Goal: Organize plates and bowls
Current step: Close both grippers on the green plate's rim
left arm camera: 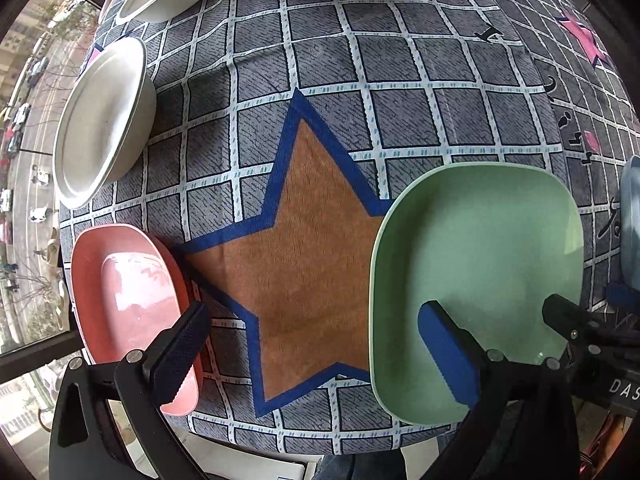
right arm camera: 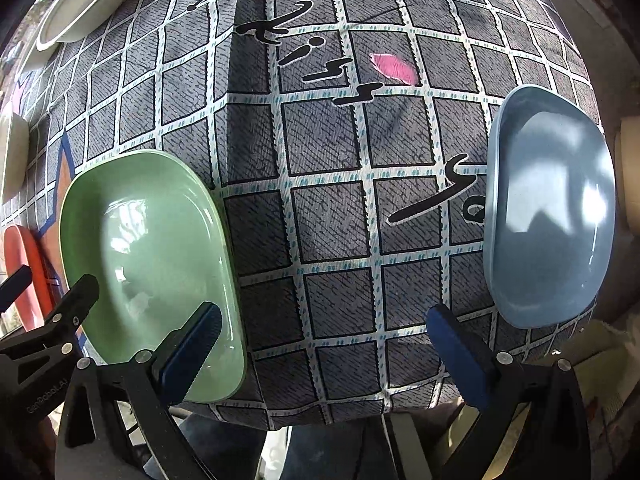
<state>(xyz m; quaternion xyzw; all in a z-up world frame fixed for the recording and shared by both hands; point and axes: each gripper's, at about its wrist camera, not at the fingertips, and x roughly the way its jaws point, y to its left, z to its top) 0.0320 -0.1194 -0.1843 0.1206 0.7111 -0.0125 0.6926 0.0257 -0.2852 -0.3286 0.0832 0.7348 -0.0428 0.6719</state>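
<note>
Along the desk's near edge sit the pink plate [left arm camera: 132, 308], green plate [left arm camera: 476, 280] and blue plate [right arm camera: 548, 208]; white bowls [left arm camera: 104, 120] line the far-left edge. Both the left claw [left arm camera: 316, 356] and right claw [right arm camera: 320, 356] hover spread, empty. Best pinch a near rim and lift clear; the desk's middle lies open.

A grey checked tablecloth [left arm camera: 400, 92] with an orange star [left arm camera: 312, 248] beside a daylit window [left arm camera: 28, 128].

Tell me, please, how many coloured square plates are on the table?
3: pink plate at the left edge, green plate in the middle, blue plate at the right edge. Others may lie out of view.
</note>
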